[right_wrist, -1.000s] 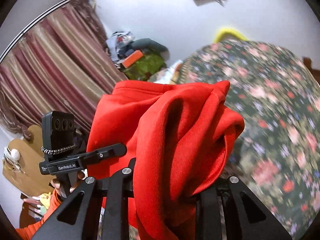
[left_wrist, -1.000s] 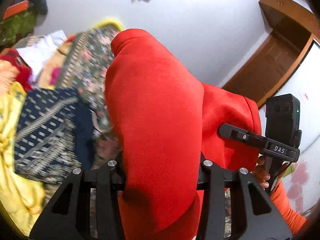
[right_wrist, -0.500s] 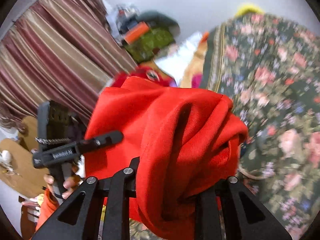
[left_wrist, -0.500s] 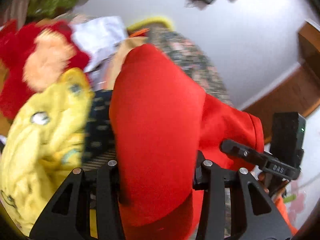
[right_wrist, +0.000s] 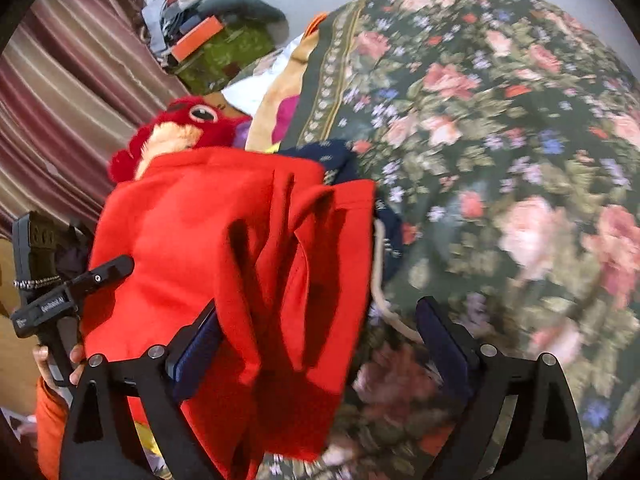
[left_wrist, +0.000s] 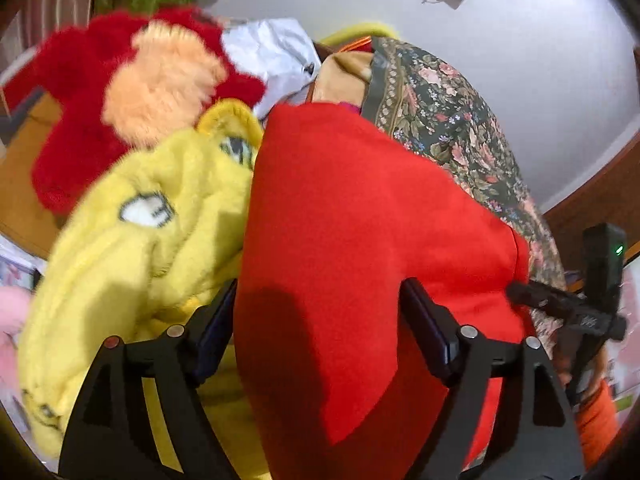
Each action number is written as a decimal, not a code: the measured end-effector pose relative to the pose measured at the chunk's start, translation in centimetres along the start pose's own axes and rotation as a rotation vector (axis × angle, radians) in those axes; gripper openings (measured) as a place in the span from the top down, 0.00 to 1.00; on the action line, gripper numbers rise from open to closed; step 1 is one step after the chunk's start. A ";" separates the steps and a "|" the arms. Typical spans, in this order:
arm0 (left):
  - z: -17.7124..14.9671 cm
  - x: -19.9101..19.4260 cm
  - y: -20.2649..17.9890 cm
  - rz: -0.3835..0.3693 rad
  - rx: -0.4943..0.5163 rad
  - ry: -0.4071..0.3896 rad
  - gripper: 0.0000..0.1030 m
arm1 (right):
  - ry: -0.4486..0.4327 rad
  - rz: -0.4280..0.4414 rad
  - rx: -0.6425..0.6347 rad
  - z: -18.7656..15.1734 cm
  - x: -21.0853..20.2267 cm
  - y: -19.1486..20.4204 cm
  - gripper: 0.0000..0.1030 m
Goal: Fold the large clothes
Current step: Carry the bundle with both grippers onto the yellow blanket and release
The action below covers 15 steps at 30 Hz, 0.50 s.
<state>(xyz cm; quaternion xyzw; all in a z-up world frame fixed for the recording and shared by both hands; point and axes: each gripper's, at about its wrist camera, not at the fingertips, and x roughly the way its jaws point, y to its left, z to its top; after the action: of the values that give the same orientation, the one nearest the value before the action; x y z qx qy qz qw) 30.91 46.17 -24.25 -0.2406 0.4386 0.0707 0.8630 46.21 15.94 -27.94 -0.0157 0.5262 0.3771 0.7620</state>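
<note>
Lying across the floral bedspread (right_wrist: pixel 500 128), the red garment (left_wrist: pixel 360 220) sits between both grippers. Left gripper (left_wrist: pixel 320 320) and right gripper (right_wrist: pixel 320 328) jaws have just been opening; both stand wide, pads off the cloth.

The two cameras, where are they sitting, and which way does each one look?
Left wrist view: sits on the left claw, looks down along its open fingers at the red garment, beside a yellow plush toy; the other claw and an orange sleeve show.
Right wrist view: sits on the right claw, fingers open, looks down at the red garment on the floral bedspread; a hand shows.
Both share the garment, bedspread and red plush toy.
</note>
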 end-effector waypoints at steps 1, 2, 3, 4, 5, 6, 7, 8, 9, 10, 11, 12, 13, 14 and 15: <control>-0.1 -0.6 -0.5 0.030 0.032 -0.019 0.21 | -0.018 -0.006 -0.001 -0.1 -0.9 0.2 0.10; -0.2 -1.4 -1.3 0.057 0.069 -0.043 0.21 | -0.043 0.008 -0.013 -0.3 -2.0 0.6 0.10; -0.5 -2.6 -2.2 0.070 0.112 -0.068 0.21 | -0.057 0.029 -0.021 -0.3 -2.8 1.1 0.10; -0.8 -3.6 -3.0 0.080 0.144 -0.088 0.18 | -0.067 0.047 -0.028 -0.3 -3.2 1.6 0.10; -1.0 -4.3 -3.6 0.084 0.168 -0.104 0.12 | -0.079 0.060 -0.037 -0.4 -3.6 2.4 0.10; -1.3 -5.0 -4.1 0.081 0.184 -0.118 0.09 | -0.084 0.067 -0.045 -0.7 -3.8 3.0 0.10; -1.6 -5.5 -4.6 0.075 0.194 -0.131 0.04 | -0.085 0.075 -0.060 -1.0 -3.7 3.9 0.10; -1.9 -5.8 -5.0 0.072 0.205 -0.136 0.00 | -0.077 0.083 -0.083 -1.5 -3.3 4.8 0.10; -2.4 -5.7 -5.4 0.075 0.219 -0.129 0.00 | -0.068 0.083 -0.100 -1.8 -2.7 5.5 0.10; -2.9 -5.2 -5.7 0.085 0.237 -0.110 0.00 | -0.054 0.079 -0.121 -2.3 -2.0 6.2 0.10; -3.2 -4.5 -6.0 0.105 0.252 -0.085 0.00 | -0.038 0.070 -0.140 -2.9 -1.2 6.7 0.10; -3.7 -3.5 -6.1 0.143 0.272 -0.046 0.00 | -0.014 0.044 -0.161 -3.5 -0.1 7.0 0.10; -4.3 -2.2 -5.9 0.193 0.279 -0.006 0.00 | 0.008 0.007 -0.179 -4.2 0.9 7.0 0.10; -4.8 -1.4 -5.6 0.215 0.273 0.019 0.00 | 0.029 -0.026 -0.191 -4.6 1.7 6.8 0.10; -5.3 -0.6 -5.0 0.223 0.258 0.042 0.00 | 0.049 -0.050 -0.197 -5.1 2.2 6.4 0.10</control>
<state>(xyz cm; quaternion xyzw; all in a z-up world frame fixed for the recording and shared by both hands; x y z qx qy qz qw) 28.37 39.33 -24.63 -0.0789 0.4860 0.1040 0.8641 38.77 19.64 -29.64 -0.1129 0.5046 0.4072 0.7529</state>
